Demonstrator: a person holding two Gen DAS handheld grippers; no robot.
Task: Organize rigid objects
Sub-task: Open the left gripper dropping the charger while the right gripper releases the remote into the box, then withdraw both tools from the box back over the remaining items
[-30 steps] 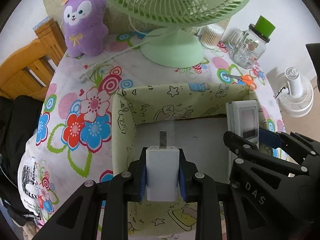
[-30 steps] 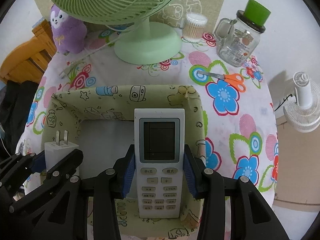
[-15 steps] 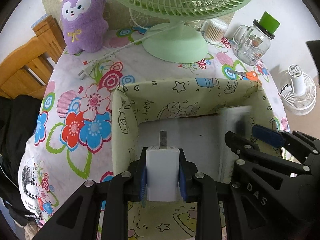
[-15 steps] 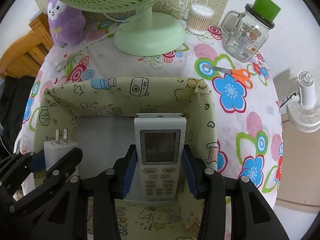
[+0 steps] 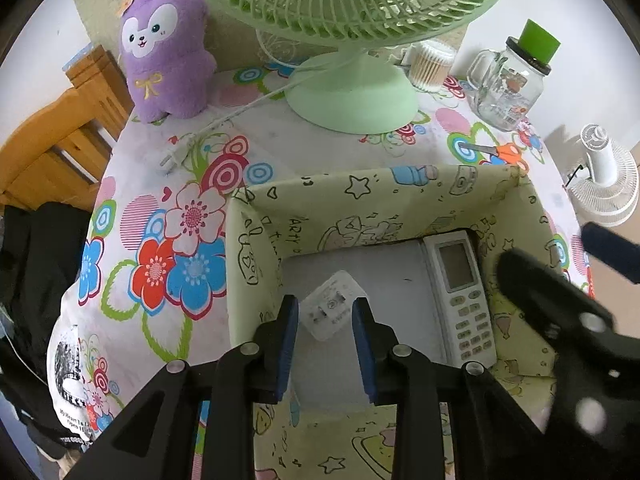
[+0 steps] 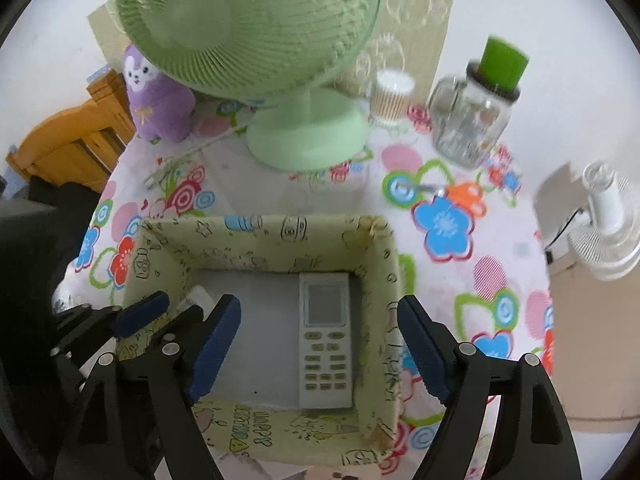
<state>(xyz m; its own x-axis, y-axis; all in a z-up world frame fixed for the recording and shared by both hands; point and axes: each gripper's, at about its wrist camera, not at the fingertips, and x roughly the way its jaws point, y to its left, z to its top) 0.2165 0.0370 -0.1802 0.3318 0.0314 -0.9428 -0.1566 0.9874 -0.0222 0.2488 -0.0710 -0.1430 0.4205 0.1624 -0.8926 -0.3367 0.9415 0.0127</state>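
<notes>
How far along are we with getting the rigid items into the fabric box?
Done: the remote control lies flat on the floor of the fabric box, and the white charger plug lies beside it. In hand: nothing; the left gripper and right gripper are both open above the box. Left: the orange scissors lie outside on the tablecloth, possibly next.

- one pale green fabric storage box with cartoon doodles
- one white remote control with a grey screen, one white plug-in charger cube
- two fans: big green desk fan, small white one at 3 o'clock
- one purple plush bunny
- one glass mug-jar with green lid
- one pair of orange-handled scissors
- one tub of cotton swabs
</notes>
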